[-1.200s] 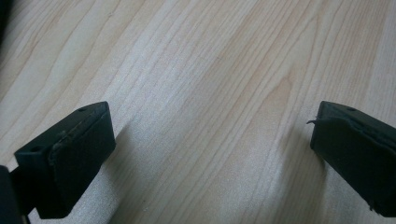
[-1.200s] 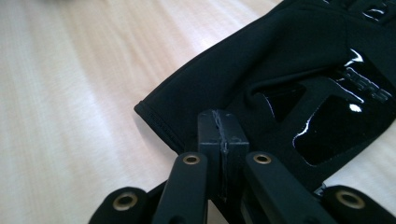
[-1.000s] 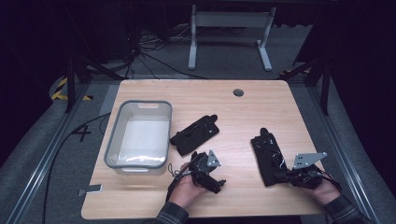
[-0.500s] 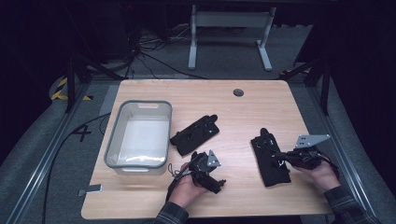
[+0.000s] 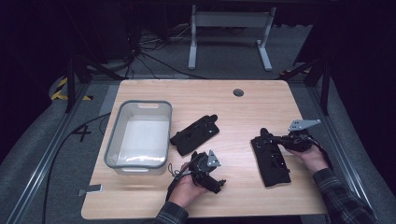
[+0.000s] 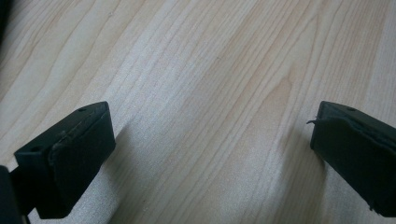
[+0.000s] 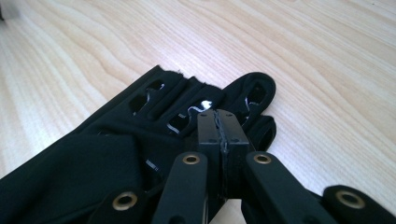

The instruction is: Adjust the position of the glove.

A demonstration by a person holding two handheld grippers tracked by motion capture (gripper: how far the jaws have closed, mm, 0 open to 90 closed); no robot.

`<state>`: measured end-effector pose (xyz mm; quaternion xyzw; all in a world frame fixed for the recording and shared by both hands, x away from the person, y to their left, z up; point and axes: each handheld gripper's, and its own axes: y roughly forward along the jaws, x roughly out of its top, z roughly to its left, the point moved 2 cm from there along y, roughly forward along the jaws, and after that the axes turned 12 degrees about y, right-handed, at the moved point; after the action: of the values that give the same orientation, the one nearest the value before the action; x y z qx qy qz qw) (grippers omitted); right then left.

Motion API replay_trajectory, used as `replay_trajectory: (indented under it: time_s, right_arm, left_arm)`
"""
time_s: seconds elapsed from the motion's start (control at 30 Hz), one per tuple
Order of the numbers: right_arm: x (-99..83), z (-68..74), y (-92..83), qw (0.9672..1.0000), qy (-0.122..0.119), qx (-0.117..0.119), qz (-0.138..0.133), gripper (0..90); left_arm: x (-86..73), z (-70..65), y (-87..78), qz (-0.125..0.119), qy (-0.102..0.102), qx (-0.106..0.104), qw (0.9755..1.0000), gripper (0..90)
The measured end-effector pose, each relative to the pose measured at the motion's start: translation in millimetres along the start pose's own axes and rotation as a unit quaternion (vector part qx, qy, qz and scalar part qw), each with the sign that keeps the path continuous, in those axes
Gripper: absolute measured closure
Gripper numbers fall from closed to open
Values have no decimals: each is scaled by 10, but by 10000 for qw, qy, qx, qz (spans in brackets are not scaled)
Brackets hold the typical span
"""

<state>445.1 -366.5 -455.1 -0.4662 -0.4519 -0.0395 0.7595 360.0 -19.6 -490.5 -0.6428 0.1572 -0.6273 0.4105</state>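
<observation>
While your right gripper (image 7: 219,135), jaws closed, pinches the soft, light glove (image 7: 116,154) at its cuff, expect sagging; left gripper (image 6: 210,154) gapes empty.

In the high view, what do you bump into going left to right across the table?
Grey bin → left black pad → right black pad → right hand-held gripper, shut over the right pad.
</observation>
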Motion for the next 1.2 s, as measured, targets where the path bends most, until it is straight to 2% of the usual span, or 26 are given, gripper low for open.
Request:
replay_trajectory:
  time_s: [0.23,0.5,0.63,0.8,0.93,1.0,1.1,1.2]
  right_arm:
    - [-20,-10,82,9998,-55,-45,180,899]
    - [-115,5,-27,9996,-92,-71,258,899]
    - [-133,28,-66,9997,-149,-36,184,891]
    - [-159,52,-167,9999,-110,-2,67,807]
    - [-247,32,-257,9999,14,-151,14,732]
    - [-306,21,-326,9997,91,-211,-35,648]
    - [-379,20,-403,9993,148,-335,-61,580]
    - [-442,12,-457,9989,198,-430,-67,553]
  left_arm:
    - [0,0,0,1,2,0,10000,1]
    - [0,0,0,0,0,0,10000,1]
    - [0,0,0,0,-2,0,10000,1]
    - [0,0,0,0,-1,0,10000,1]
    - [0,0,0,1,1,0,10000,1]
    - [0,0,0,1,0,0,10000,1]
    - [0,0,0,3,-1,0,10000,1]
    - [0,0,0,0,-1,1,10000,1]
